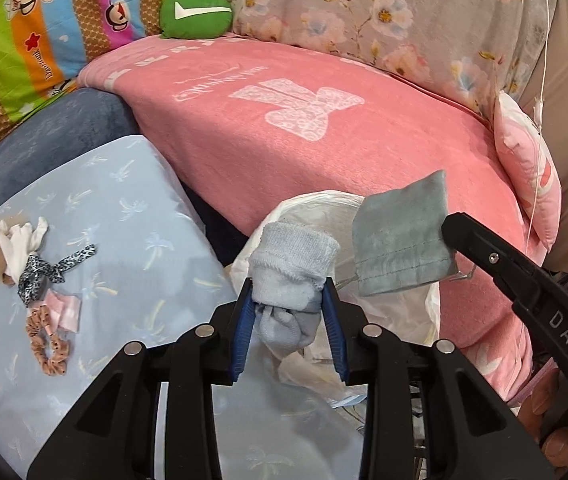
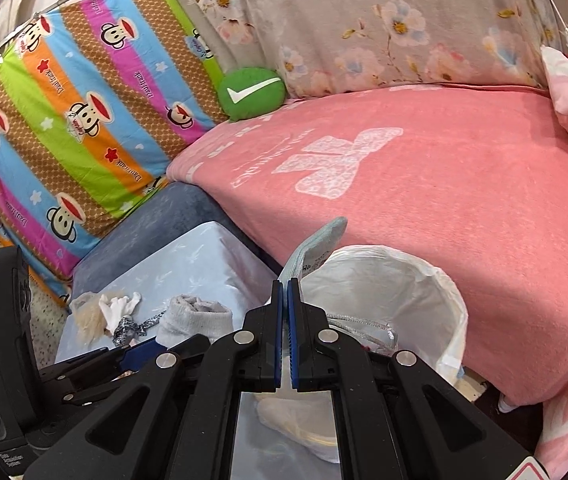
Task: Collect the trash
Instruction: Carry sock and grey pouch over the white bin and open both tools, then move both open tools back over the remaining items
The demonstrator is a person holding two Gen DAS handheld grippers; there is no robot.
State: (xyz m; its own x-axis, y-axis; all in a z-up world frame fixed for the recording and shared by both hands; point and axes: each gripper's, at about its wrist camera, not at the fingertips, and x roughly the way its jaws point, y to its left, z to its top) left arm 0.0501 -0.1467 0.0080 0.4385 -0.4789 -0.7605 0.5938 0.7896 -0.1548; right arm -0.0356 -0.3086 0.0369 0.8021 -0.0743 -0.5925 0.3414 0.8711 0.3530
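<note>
In the left wrist view my left gripper [image 1: 289,285] is shut on a rolled pale grey sock [image 1: 292,268], its blue pads pressing on both sides. It hangs over the near rim of a bin lined with a white bag [image 1: 324,208]. From the right comes my right gripper [image 1: 450,228], shut on the edge of a flat grey-green cloth pouch [image 1: 400,240] above the bin. In the right wrist view that gripper [image 2: 286,286] pinches the pouch [image 2: 316,244] beside the white-lined bin [image 2: 424,280]. The left gripper [image 2: 140,354] and the sock [image 2: 196,316] show at lower left.
A light blue covered table [image 1: 124,208] carries a peach scrunchie [image 1: 46,344], a leopard-print ribbon [image 1: 40,272], white cloth scraps [image 1: 20,244] and beige fluff. Behind the bin is a bed with a pink blanket [image 1: 324,140], a green cushion [image 1: 196,12] and a pink pillow [image 1: 524,168].
</note>
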